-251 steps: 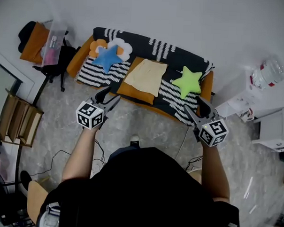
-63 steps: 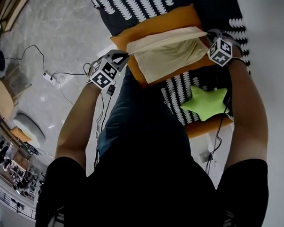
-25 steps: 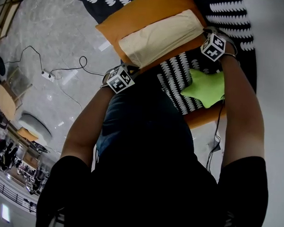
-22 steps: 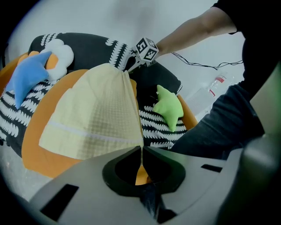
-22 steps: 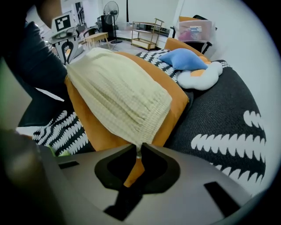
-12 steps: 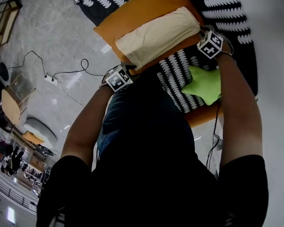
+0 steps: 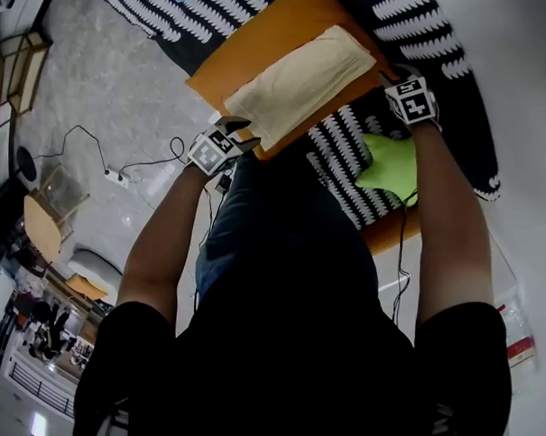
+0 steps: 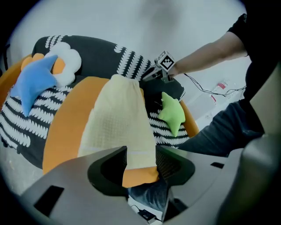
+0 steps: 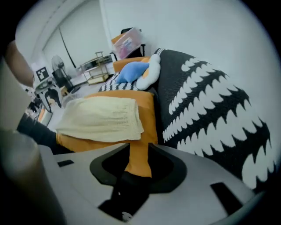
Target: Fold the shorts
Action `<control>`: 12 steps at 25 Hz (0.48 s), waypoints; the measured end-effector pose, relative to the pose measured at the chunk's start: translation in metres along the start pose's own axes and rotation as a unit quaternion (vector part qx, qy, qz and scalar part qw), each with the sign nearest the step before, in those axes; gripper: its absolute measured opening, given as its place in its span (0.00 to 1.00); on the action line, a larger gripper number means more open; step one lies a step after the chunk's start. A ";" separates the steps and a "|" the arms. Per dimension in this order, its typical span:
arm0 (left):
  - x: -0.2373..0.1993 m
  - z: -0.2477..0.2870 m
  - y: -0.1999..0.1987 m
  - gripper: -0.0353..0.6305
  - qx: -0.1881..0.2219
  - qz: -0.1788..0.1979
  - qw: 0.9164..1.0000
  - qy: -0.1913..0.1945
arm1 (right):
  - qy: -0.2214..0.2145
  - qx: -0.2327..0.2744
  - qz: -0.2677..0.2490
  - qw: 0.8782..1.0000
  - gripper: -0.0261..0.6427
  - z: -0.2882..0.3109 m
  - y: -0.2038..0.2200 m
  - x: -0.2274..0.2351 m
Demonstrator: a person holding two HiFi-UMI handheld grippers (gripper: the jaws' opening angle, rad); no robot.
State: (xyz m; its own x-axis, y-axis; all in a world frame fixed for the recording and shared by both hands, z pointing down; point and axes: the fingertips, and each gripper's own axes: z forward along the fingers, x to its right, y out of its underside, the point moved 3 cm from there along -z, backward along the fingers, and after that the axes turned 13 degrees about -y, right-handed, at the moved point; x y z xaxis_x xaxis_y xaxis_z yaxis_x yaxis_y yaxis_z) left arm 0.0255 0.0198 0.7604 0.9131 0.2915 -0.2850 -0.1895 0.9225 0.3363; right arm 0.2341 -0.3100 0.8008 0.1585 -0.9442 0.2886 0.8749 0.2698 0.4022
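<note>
Head view: finds the shorts [image 7: 301, 83] folded on the orange cushion [image 7: 254, 40], left gripper [image 7: 236, 128] and right gripper [image 7: 394, 78] at opposite ends, seemingly to release a finished fold. Left gripper view: shows jaws wide, just opening, clear of the hem. Right gripper view: shows jaws half apart, just opening, framing only cushion.

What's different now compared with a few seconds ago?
The shorts, spread flat before, are now folded into a narrower strip on the orange cushion. The left gripper and right gripper, shut at its ends a second ago, have just been opening and let go; nothing is pinched. Cushion and green star pillow stayed put.
</note>
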 end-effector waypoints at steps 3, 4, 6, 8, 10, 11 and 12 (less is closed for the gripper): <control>-0.023 -0.002 -0.034 0.38 0.016 0.015 1.000 -0.009 | -0.009 0.041 0.056 0.998 0.26 -0.005 0.001 -0.002; -0.029 -0.001 -0.047 0.39 0.020 0.021 1.000 -0.010 | -0.012 0.054 0.073 0.996 0.26 -0.005 0.001 -0.002; -0.040 0.002 -0.072 0.38 0.027 0.030 0.999 -0.011 | -0.018 0.084 0.108 0.991 0.26 -0.006 -0.001 -0.002; -0.049 0.008 -0.101 0.38 0.034 0.041 0.999 -0.010 | -0.026 0.109 0.137 0.984 0.27 -0.004 -0.003 0.001; -0.057 0.015 -0.130 0.38 0.042 0.052 0.998 -0.006 | -0.036 0.126 0.159 0.979 0.29 0.000 -0.004 0.003; -0.061 0.018 -0.144 0.38 0.046 0.055 0.997 -0.004 | -0.041 0.132 0.167 0.976 0.30 0.002 -0.005 0.004; -0.064 0.022 -0.157 0.39 0.051 0.057 0.997 -0.002 | -0.045 0.137 0.175 0.974 0.30 0.005 -0.006 0.005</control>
State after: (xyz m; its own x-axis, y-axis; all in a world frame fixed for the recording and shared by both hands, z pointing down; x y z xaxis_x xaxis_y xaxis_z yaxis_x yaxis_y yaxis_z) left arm 0.0046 -0.1497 0.7458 0.8893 0.3917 -0.2361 -0.2547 0.8529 0.4557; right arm 0.2276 -0.3151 0.8042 0.3725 -0.7688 0.5198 0.6175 0.6234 0.4796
